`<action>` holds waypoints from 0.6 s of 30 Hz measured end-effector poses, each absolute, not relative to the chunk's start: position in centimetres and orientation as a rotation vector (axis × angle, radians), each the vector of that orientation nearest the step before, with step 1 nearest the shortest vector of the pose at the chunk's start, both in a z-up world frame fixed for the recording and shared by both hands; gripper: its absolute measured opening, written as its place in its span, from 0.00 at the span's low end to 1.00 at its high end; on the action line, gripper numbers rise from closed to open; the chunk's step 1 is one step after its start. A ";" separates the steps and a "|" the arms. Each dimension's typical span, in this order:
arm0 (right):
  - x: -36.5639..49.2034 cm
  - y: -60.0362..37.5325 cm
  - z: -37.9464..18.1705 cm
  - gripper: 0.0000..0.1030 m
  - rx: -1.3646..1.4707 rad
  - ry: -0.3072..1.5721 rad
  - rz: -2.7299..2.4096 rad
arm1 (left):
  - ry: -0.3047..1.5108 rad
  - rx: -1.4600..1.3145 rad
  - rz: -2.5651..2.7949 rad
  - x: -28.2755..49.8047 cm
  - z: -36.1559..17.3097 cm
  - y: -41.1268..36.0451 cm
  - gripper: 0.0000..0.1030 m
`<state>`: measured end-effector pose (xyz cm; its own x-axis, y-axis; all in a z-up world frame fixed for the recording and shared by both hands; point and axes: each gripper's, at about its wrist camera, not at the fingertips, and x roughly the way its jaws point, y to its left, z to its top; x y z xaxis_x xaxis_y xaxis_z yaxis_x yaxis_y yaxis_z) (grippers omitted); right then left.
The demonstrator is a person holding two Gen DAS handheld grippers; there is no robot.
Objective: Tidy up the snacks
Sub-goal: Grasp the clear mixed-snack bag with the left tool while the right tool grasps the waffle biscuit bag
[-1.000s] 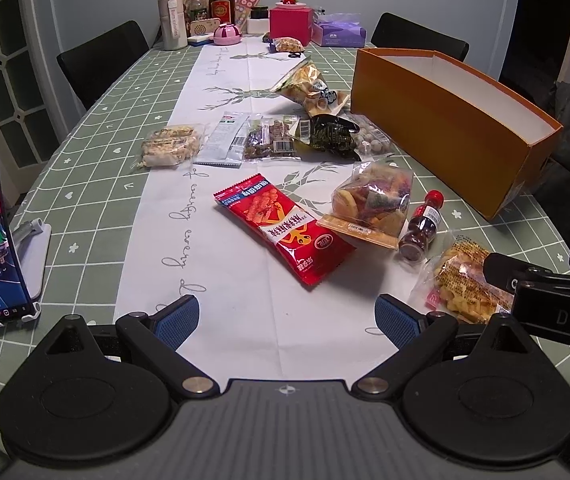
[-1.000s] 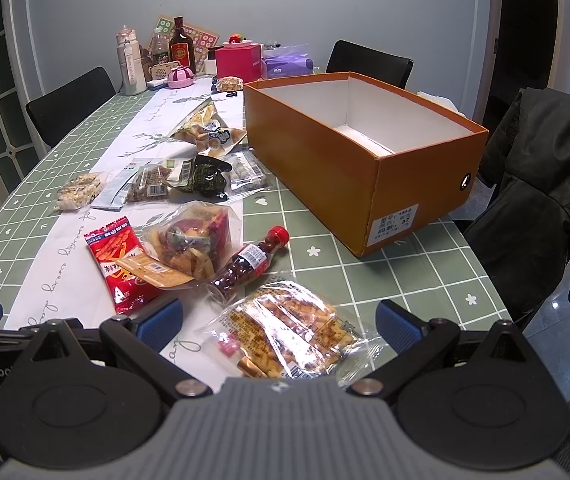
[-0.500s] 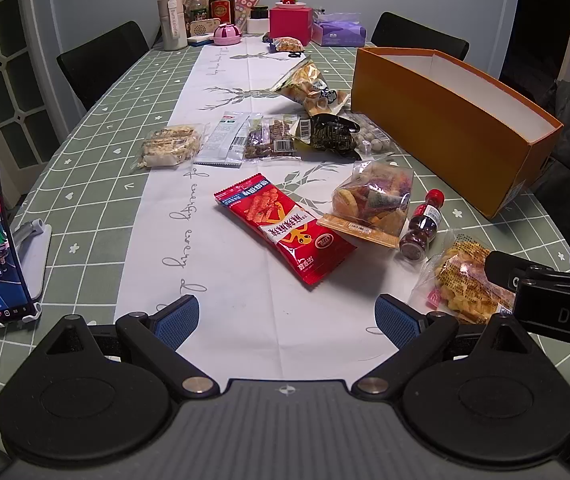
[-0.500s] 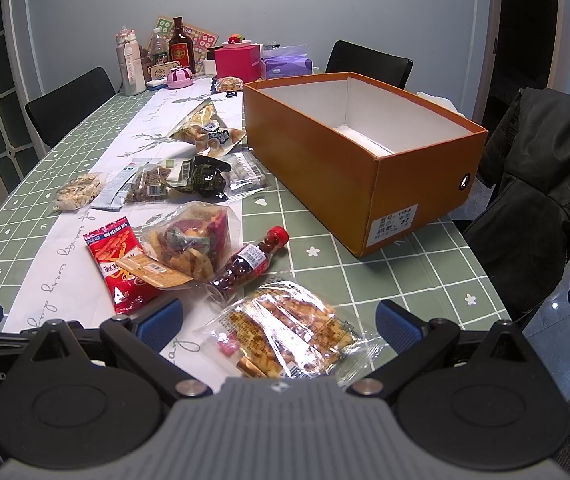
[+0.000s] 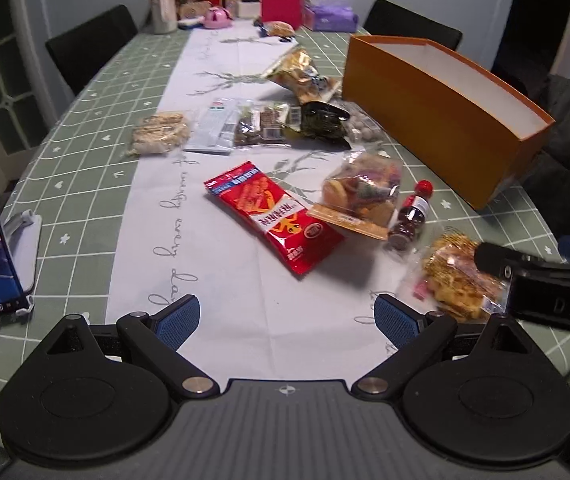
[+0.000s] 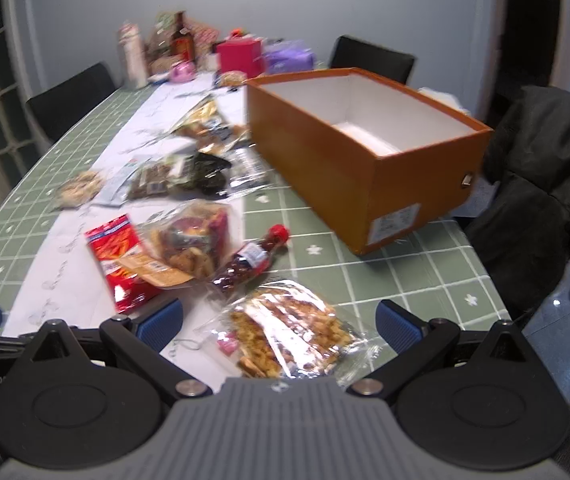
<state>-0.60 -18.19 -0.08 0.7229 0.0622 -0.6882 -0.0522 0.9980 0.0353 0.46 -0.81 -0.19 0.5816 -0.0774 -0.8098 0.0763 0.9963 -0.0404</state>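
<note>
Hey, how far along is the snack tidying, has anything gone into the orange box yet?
Nothing looks done: the part of the orange box interior that shows is bare. Nothing is in hand; the left hand-held gripper and right hand-held gripper are both open, the right one over the clear cracker bag. Left on the table: that bag, the red packet, the small bottle and the other snacks.

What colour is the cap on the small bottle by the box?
Red cap, clearest in the right wrist view.
</note>
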 end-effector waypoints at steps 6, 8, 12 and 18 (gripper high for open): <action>2.5 -19.1 5.2 0.97 -0.190 0.596 0.184 | 0.932 0.135 -0.076 3.4 2.3 0.4 1.00; 4.7 -19.9 5.8 0.97 -0.202 0.642 0.272 | 0.924 0.160 -0.081 4.7 2.9 0.8 1.00; 8.4 -21.6 5.1 0.97 -0.115 0.790 0.330 | 0.920 0.175 -0.099 7.2 3.8 0.6 1.00; 11.3 -21.6 2.7 0.95 -0.125 0.914 0.433 | 0.923 0.165 -0.172 10.2 3.9 -0.8 1.00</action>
